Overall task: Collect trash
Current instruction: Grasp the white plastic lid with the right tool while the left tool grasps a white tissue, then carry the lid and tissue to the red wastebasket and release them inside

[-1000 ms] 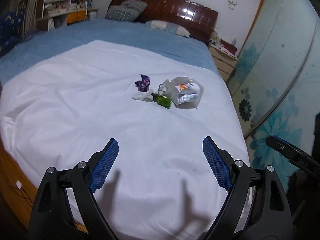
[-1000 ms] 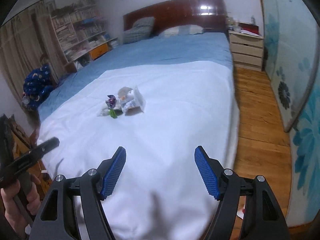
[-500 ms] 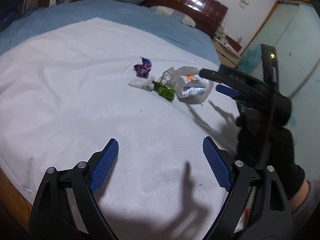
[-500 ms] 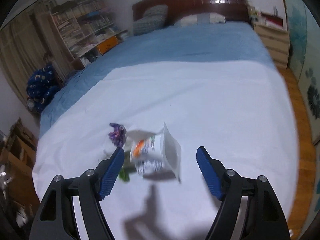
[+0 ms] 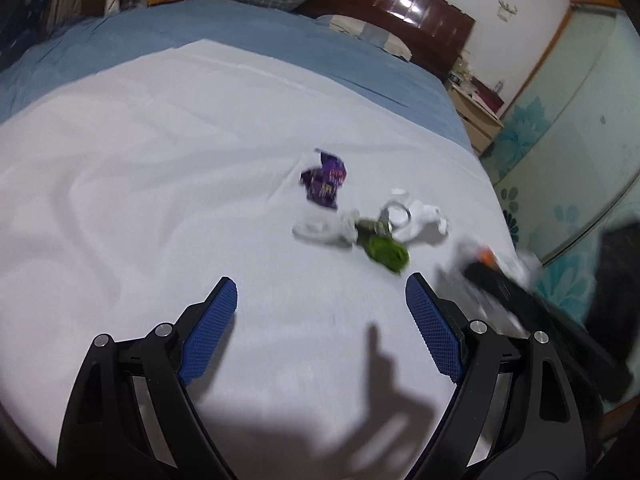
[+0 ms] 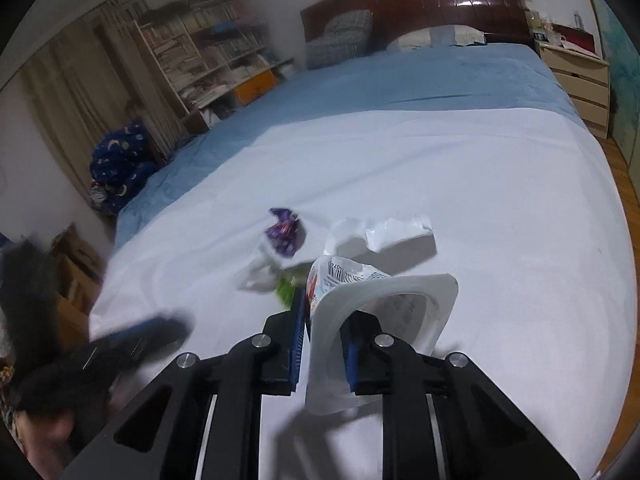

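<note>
Trash lies on the white sheet (image 5: 160, 200) of the bed: a purple wrapper (image 5: 324, 180), a white crumpled piece (image 5: 320, 232), a green wrapper (image 5: 386, 252) and a white torn lid (image 5: 416, 216). My left gripper (image 5: 320, 320) is open and empty, just short of the pile. My right gripper (image 6: 322, 344) is shut on the rim of a white plastic cup (image 6: 384, 320) and holds it above the sheet. In the right wrist view the purple wrapper (image 6: 284, 232) and the torn lid (image 6: 396, 228) lie beyond the cup. The right gripper shows blurred at the left wrist view's right edge (image 5: 520, 280).
A blue bedcover (image 6: 400, 88), pillows (image 6: 340, 40) and a dark wooden headboard (image 6: 440, 0) lie at the far end. A nightstand (image 6: 576, 76) stands to the right, bookshelves (image 6: 208, 64) to the left. The wood floor (image 6: 624, 184) runs along the right bed edge.
My right gripper has closed on the white cup and lifted it away from the pile. My left gripper has moved closer to the remaining trash, still open.
</note>
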`<move>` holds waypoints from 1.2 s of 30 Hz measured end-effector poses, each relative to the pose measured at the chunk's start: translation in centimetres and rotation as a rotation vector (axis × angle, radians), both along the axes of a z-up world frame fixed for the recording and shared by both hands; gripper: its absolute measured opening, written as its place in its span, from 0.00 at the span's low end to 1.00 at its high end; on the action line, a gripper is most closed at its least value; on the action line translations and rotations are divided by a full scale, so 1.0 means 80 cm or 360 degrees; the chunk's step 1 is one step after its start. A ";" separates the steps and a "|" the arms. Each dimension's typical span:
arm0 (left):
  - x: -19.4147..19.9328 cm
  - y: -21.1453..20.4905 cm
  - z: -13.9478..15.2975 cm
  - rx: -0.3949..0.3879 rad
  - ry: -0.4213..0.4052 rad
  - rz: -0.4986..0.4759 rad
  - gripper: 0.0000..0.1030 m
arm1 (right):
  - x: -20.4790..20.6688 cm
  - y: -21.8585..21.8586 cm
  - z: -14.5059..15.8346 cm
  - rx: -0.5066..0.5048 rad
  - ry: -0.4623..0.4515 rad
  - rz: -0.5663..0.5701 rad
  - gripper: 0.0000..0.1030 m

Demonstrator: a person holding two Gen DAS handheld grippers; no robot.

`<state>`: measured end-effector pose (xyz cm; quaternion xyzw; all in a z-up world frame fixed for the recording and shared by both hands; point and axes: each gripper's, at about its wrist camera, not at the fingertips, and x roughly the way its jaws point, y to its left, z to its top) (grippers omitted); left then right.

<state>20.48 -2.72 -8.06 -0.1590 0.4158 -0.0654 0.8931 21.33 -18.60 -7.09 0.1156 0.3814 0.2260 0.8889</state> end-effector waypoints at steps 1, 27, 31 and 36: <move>0.010 -0.001 0.000 0.0013 -0.0008 -0.0029 0.83 | -0.015 -0.007 0.001 0.0023 0.0004 -0.0010 0.18; 0.081 0.011 -0.040 -0.0064 0.0190 0.0019 0.10 | -0.136 -0.085 -0.030 0.0121 0.0097 -0.0070 0.28; 0.073 0.012 -0.032 -0.0089 0.0142 0.0013 0.06 | -0.139 -0.082 -0.015 0.0090 0.0051 -0.0068 0.23; 0.036 0.020 -0.012 -0.0086 0.0068 0.0021 0.05 | -0.151 -0.090 0.009 0.0072 -0.0021 -0.0078 0.19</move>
